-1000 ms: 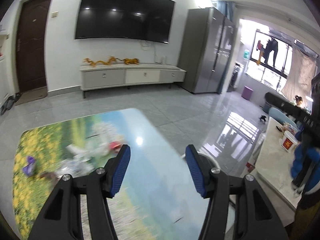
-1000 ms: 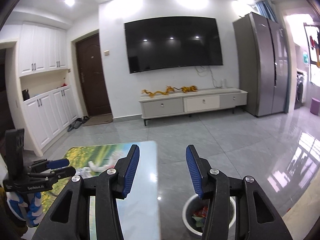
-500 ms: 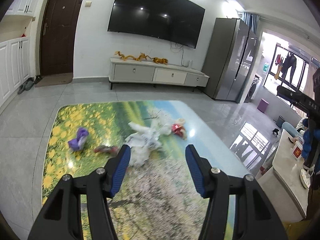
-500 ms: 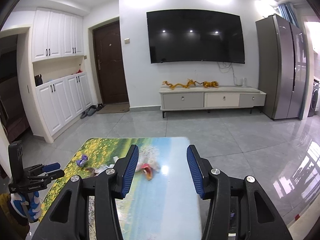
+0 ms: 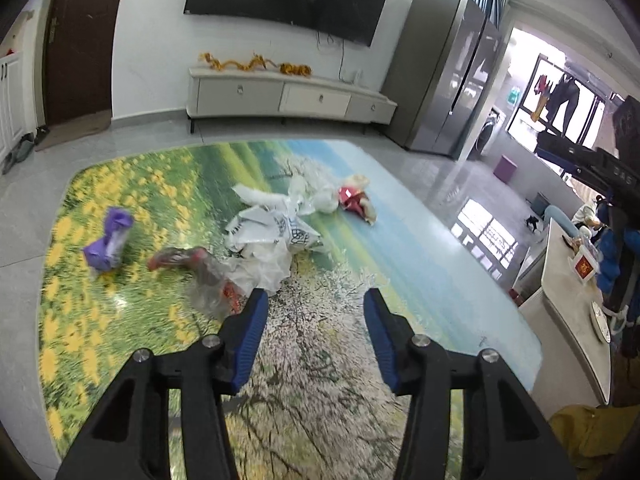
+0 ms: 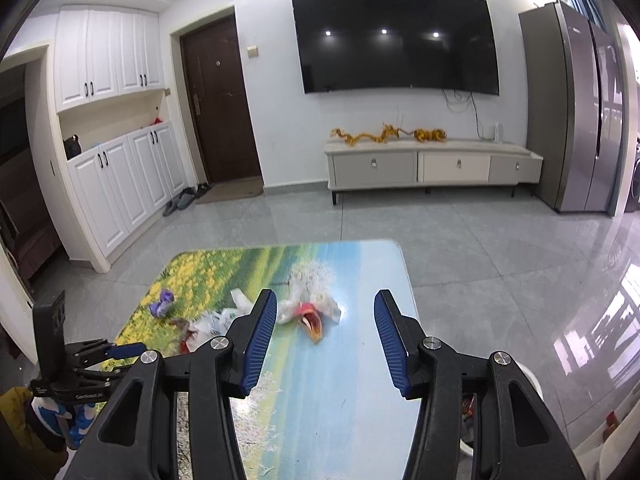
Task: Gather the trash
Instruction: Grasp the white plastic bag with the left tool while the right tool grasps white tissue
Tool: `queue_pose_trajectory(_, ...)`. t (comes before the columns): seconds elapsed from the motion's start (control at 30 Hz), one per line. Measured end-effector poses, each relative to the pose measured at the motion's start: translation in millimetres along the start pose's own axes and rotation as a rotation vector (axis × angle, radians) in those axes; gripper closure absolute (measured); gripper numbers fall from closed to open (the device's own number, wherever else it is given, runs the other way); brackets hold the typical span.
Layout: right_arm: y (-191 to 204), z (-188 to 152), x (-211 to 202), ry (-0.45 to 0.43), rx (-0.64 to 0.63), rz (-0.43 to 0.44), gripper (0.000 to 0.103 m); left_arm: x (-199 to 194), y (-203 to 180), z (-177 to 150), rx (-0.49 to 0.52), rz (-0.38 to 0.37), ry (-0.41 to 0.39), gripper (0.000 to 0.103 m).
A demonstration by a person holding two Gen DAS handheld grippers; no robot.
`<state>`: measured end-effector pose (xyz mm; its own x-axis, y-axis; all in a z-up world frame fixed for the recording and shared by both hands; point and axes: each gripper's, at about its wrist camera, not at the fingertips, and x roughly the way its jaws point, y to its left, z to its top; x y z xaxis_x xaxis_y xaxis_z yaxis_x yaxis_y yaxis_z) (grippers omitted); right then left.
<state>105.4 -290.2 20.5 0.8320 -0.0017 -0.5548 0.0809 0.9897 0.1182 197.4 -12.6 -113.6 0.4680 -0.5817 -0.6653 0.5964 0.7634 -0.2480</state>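
Observation:
Trash lies on the landscape-print table [image 5: 400, 264]: a purple wrapper [image 5: 109, 242], a red and clear wrapper [image 5: 180, 258], a heap of white plastic bags [image 5: 272, 232] and a red and cream wrapper [image 5: 354, 200]. My left gripper [image 5: 312, 312] is open and empty, just short of the white bags. My right gripper [image 6: 325, 320] is open and empty above the table [image 6: 360, 272], with the red and cream wrapper [image 6: 310, 316] between its fingers in view. The left gripper [image 6: 120, 350] shows at the lower left of the right wrist view.
A white trash bin [image 6: 532, 384] with red scraps stands on the floor at the table's right side. A TV cabinet [image 6: 432, 164], fridge [image 6: 572, 112] and white cupboards [image 6: 120, 184] line the walls. A white counter [image 5: 572, 300] is at the right.
Both grippers have swung from the table's right edge and bin back over the table and closer to the trash pile. Both stay open and empty.

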Motion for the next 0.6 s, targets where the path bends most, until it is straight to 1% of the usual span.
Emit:
queue_pose_trajectory(0.23,-12,-11,30,0.063,0.027,-0.024,0.053,57,19,9,-0.009,0.041,0.076,0.056)
queue_pose_trajectory(0.4,-18,-17,57,0.109,0.036,-0.020,0.053,82,29,17,-0.013,0.069,0.105,0.057)
queue_pose_trajectory(0.43,-17,-19,61,0.115,0.035,-0.018,0.053,87,30,18,-0.012,0.069,0.111,0.058)
queue_pose_trajectory(0.53,-16,-20,80,0.143,0.026,-0.003,0.053,98,33,19,-0.019,0.063,0.136,0.081)
queue_pose_trajectory(0.6,-17,-22,93,0.162,0.024,0.016,0.053,98,34,20,-0.023,0.068,0.127,0.086)
